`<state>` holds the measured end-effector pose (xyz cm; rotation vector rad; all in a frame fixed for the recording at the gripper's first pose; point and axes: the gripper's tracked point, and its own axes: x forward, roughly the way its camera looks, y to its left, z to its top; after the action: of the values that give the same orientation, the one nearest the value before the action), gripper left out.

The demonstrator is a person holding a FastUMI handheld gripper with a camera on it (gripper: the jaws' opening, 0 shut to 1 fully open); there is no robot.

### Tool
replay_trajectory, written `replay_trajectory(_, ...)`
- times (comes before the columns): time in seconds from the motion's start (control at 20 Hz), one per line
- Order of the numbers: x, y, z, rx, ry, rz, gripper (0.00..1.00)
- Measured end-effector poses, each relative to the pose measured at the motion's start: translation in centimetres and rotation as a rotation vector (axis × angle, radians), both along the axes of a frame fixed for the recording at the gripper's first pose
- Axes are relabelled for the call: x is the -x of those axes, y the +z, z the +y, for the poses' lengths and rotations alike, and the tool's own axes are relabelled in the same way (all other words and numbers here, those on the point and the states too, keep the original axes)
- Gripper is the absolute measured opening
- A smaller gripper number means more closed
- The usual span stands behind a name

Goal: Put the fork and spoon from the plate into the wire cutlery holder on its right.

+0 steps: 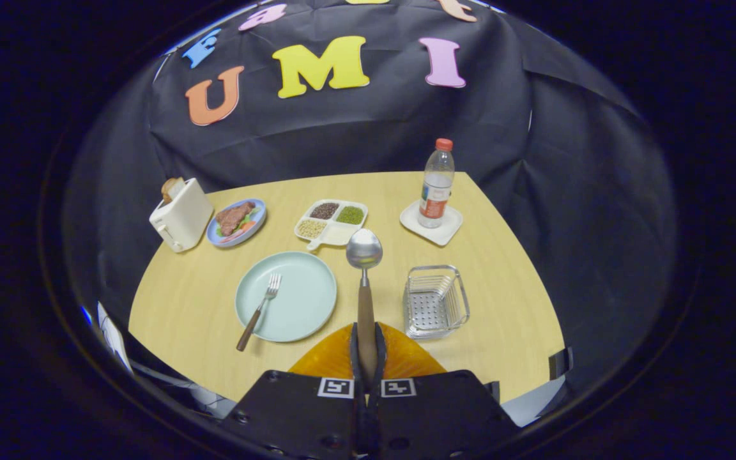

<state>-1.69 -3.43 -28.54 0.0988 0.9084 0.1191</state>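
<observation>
Spoon (365,281) is gripped by its wooden handle in the closed claw (367,358), held above worktop (502,319) between plate (298,313) and wire holder (435,301); fork (259,310) left on plate.

— Where's the spoon (365,281) sitting?
— Its wooden handle is standing pinched between the gripper (367,351) fingers.
— The fork (259,311)?
— Lying on the pale green plate (301,313), left of the empty wire holder (435,301).

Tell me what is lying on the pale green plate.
A fork lies on the pale green plate, handle overhanging its rim. The hand-held gripper is shut on the spoon.
</observation>
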Motion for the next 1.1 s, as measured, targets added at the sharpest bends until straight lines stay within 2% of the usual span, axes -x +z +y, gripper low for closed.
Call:
replay_trajectory(0.3,1.2,-1.1,-4.8,0.017,-0.056,0.024,0.01)
replay_trajectory(0.8,0.8,-4.4,-6.6,0.033,-0.097,0.111,0.04)
replay_trajectory(0.95,-0.6,-3.4,-6.7,0.042,-0.086,0.056,0.06)
replay_trajectory(1.1,-2.3,-2.0,-7.0,0.075,-0.082,-0.025,0.13)
